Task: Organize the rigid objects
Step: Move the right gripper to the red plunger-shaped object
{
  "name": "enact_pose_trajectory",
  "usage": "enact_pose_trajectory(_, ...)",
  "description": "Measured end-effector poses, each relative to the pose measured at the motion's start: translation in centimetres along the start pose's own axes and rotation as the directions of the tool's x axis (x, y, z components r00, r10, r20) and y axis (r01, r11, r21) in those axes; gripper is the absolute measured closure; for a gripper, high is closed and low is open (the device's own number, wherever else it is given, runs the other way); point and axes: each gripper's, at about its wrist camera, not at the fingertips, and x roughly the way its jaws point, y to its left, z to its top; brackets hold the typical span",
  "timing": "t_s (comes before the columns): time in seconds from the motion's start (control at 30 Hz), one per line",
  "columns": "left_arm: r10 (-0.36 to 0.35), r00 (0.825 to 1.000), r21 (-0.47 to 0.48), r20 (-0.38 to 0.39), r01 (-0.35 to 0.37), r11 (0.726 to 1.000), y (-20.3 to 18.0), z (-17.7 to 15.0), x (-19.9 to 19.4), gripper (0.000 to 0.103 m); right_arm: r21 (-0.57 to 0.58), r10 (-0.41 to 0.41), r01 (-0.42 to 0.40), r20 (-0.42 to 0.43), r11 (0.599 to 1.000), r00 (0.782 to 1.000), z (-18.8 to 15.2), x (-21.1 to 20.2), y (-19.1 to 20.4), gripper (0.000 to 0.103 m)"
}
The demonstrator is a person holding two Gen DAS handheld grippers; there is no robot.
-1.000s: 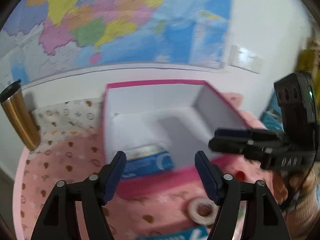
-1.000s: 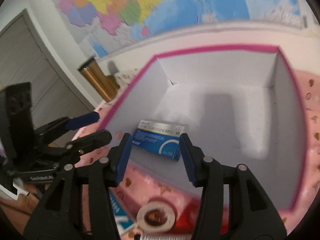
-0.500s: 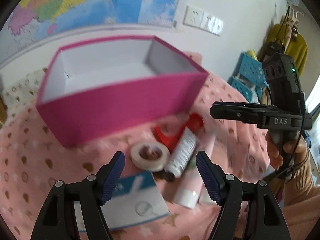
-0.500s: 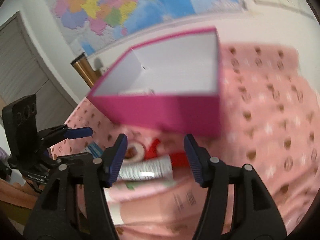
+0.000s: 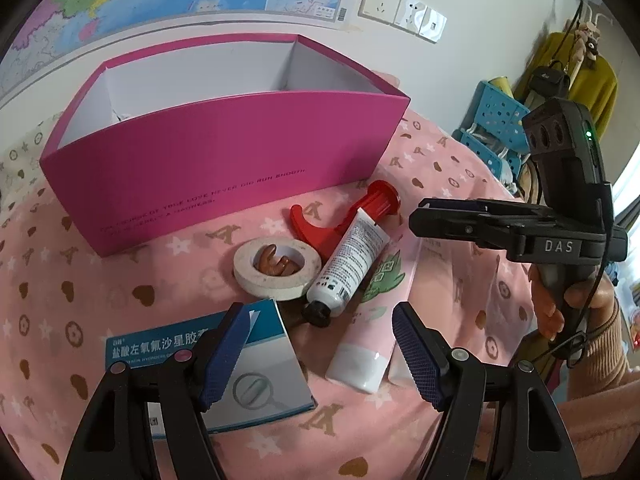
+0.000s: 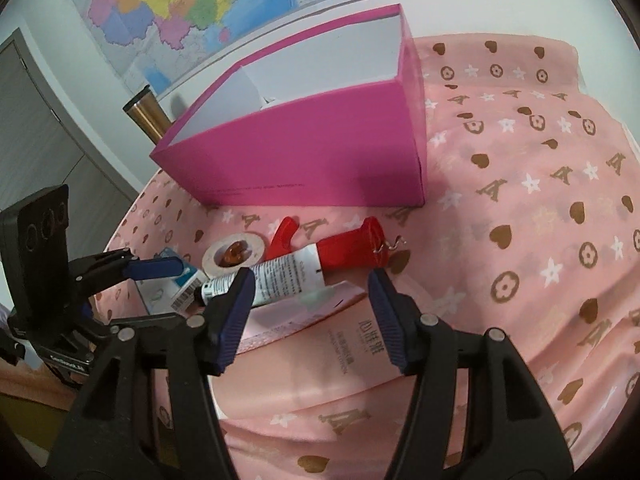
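Left wrist view looks down past the left gripper (image 5: 316,352), its blue pads (image 5: 416,354) standing apart with nothing between them, over a cluster of items on the pink patterned surface (image 5: 440,168). At the lower left of the frame lies a blue and white medicine box (image 5: 264,364), partly under the left pad. Just above it sits a roll of white tape (image 5: 276,268), and leaning against the roll's right side is a white tube with a black cap (image 5: 348,264). A red plastic piece (image 5: 352,216) pokes out behind the tube, and a pink tube with a white cap (image 5: 380,320) lies flat beneath it. The pink storage box (image 5: 224,176) stands open across the upper middle, well apart from the pile; its floor is hidden here. Only this view shows the wall sockets (image 5: 404,10) at the top and the hand (image 5: 560,300) at the right edge gripping the other tool.

Right wrist view frames the right gripper (image 6: 310,312), jaws apart and empty, hovering over the white tube (image 6: 276,276) and a pink flat pack (image 6: 320,332). Only here does a brass-coloured tumbler (image 6: 148,116) show, at the upper left behind the storage box (image 6: 312,156). The left gripper (image 6: 160,268) reaches in from the left edge over the medicine box (image 6: 168,292).
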Motion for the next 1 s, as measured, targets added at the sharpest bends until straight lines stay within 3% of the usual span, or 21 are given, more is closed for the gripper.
enact_pose_trajectory(0.2, 0.051, 0.999, -0.024, 0.007, -0.051, 0.998, 1.1, -0.3, -0.6, 0.028, -0.021, -0.038, 0.037, -0.021, 0.999, 0.999, -0.4, 0.8, 0.4, 0.042)
enact_pose_trajectory(0.3, 0.065, 0.997, -0.071, 0.028, -0.063, 0.996, 2.8, -0.5, -1.6, 0.028, -0.019, -0.045, 0.045, 0.015, 0.999, 0.999, -0.3, 0.0, 0.7, 0.042)
enact_pose_trajectory(0.43, 0.121, 0.991, -0.137, 0.06, -0.112, 0.984, 5.4, -0.9, -3.6, 0.028, -0.053, 0.027, -0.023, 0.07, 0.998, 0.997, -0.1, -1.9, 2.0, 0.042)
enact_pose_trajectory(0.63, 0.127, 0.99, -0.221, 0.063, -0.11, 0.969, 8.0, -1.7, -4.5, 0.028, -0.149, 0.146, -0.144, 0.005, 0.978, 0.989, -0.4, -0.5, 5.6, 0.042)
enact_pose_trajectory(0.87, 0.074, 0.994, -0.124, 0.074, -0.064, 0.99, 4.9, -0.5, -3.2, 0.028, -0.136, 0.004, -0.005, -0.01, 0.991, 1.0, 1.7, 2.1, 4.2, 0.042)
enact_pose_trajectory(1.0, 0.054, 0.997, -0.092, 0.049, -0.049, 0.995, 4.1, 0.6, -1.3, 0.028, -0.149, -0.058, 0.048, -0.062, 0.988, 0.996, 2.6, 4.3, 2.9, 0.042)
